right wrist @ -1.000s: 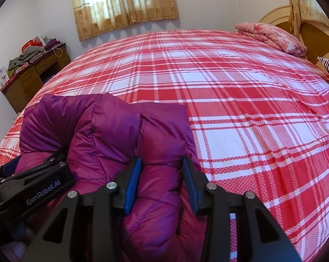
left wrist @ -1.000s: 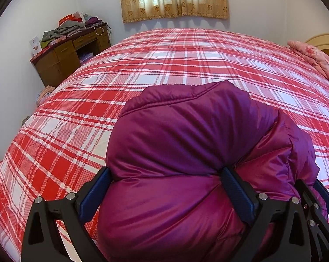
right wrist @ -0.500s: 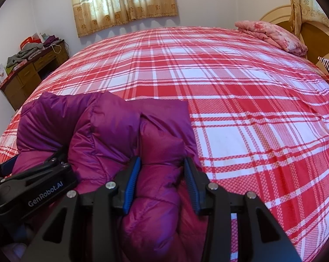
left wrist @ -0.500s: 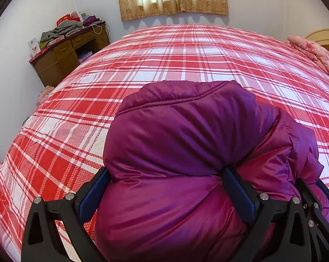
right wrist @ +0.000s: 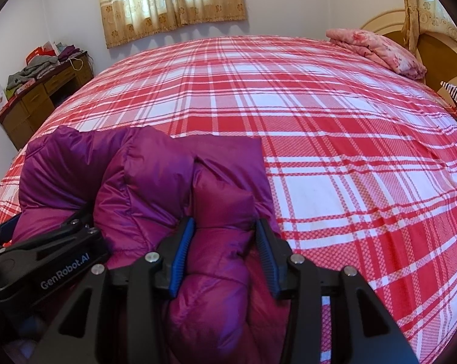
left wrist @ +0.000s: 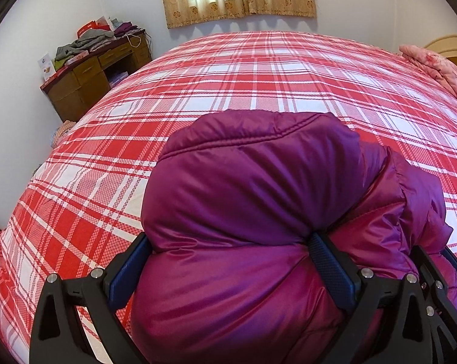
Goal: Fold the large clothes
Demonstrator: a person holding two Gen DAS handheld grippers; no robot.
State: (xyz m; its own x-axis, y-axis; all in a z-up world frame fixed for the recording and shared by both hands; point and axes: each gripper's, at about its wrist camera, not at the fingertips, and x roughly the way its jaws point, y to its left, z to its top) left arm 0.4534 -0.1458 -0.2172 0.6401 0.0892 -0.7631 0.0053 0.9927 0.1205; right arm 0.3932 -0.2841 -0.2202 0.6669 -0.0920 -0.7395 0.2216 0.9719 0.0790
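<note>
Black hand-held gripper frames, blue ribbed pads, silver screws.

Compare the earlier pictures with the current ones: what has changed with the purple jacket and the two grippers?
Nothing visibly changed. The left gripper and right gripper remain clamped on the folded purple jacket, which lies in the same place on the plaid bedspread.

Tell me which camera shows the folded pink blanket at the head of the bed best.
The right wrist view. There the pink blanket lies whole and unobstructed on the plaid bed beside the headboard, with its folds readable. The left wrist view catches only part of it, squeezed against the right edge of the picture and cut off there.
</note>
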